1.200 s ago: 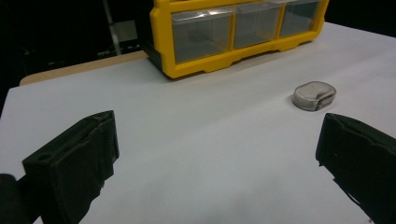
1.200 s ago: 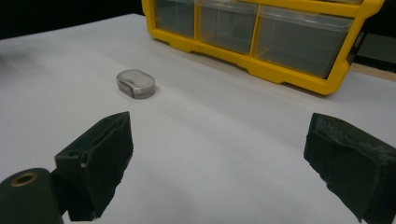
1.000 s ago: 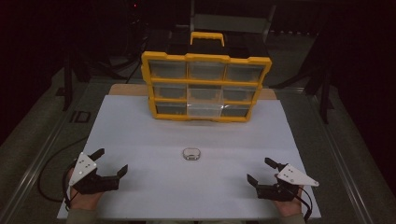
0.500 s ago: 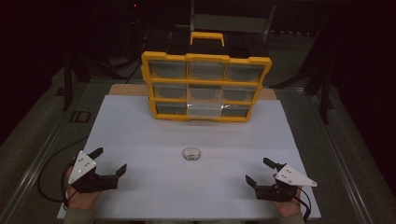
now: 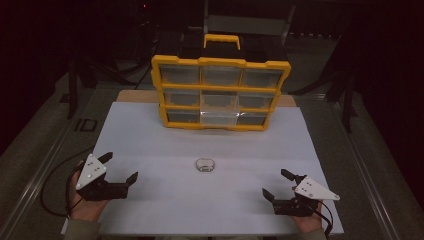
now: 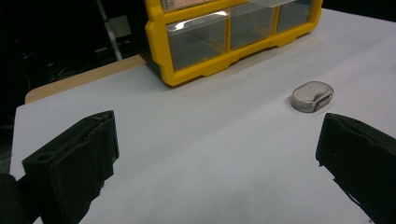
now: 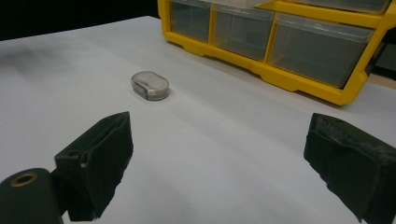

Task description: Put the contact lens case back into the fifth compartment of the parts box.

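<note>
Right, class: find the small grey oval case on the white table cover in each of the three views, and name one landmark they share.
High view: the small grey oval case lies mid-table, in front of the yellow drawer organizer.
Left gripper view: the case is at upper right, above the right-hand jaw.
Right gripper view: the case is at upper left, above the left-hand jaw.
Shared landmark: the yellow drawer organizer behind it.
</note>
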`<state>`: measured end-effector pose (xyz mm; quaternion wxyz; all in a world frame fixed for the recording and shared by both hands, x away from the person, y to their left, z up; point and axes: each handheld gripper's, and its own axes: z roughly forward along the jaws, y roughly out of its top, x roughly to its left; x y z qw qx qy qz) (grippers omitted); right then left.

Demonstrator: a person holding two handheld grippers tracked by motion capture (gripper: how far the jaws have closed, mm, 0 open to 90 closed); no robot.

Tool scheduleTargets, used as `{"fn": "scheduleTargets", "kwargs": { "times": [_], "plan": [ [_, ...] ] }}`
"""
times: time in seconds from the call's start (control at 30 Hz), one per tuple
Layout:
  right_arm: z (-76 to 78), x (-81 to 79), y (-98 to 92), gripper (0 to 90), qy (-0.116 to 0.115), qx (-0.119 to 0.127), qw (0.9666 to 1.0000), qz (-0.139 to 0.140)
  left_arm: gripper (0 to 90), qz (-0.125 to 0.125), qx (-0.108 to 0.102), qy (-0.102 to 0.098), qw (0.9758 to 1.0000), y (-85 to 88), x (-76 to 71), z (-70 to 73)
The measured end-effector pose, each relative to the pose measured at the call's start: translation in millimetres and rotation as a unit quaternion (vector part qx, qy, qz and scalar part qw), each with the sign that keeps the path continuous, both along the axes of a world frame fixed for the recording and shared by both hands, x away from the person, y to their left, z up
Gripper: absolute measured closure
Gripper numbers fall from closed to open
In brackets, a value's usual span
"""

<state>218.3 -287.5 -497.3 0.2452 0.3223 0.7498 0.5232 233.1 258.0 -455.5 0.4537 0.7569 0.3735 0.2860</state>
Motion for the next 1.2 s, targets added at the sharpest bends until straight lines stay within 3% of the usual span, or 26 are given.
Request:
{"fn": "scheduleTargets", "kwargs": {
  "times": [0.1,0.5,0.9,1.2],
  "plan": [
    [0.2,-0.3,0.0,8.0,-0.001,0.001,1.0,0.001,0.0,-0.007,0.001,0.0,1.0,-2.4,2.4,6.3],
    [0.7,-0.8,-1.1,8.0,-0.003,0.001,1.0,0.001,0.0,-0.031,0.036,0.006,0.9989,-19.9,17.3,23.3],
    [1.5,-1.8,-1.2,8.0,-0.007,-0.001,1.0,0.0,0.0,-0.058,0.044,0.007,0.9973,-40.1,32.5,29.9],
    [0.2,-0.7,-1.9,7.9,-0.005,0.0,1.0,0.0,0.0,-0.08,0.064,0.014,0.9946,-53.3,45.3,33.2]
  ]
}}
